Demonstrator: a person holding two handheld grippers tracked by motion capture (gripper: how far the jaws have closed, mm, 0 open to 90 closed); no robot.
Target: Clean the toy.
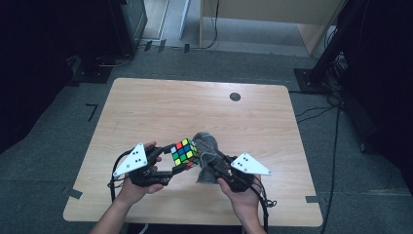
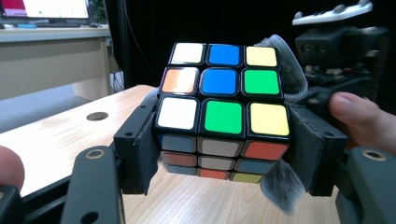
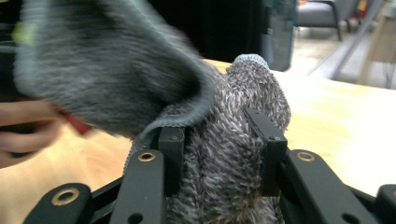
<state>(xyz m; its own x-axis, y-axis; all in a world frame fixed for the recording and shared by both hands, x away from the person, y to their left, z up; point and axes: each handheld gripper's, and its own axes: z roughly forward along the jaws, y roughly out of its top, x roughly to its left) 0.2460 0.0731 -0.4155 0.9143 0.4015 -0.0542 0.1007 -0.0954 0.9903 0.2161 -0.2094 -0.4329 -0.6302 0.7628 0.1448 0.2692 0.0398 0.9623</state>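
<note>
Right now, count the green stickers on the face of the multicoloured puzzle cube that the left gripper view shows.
2 on that face of the multicoloured puzzle cube: one at middle row right, one at bottom row centre. Other faces may hide more.

Multicoloured puzzle cube (image 2: 223, 116) with black edges, mottled grey cloth (image 3: 224, 154), black jaws

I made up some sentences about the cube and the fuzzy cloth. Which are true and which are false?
1. The left tool grips the puzzle cube. True.
2. The cube lies flat on the table. False: it is held above the table.
3. The right tool is shut on a grey cloth. True.
4. The cloth is bright red. False: it is grey.
5. The cube's top middle square is blue. True.
</note>
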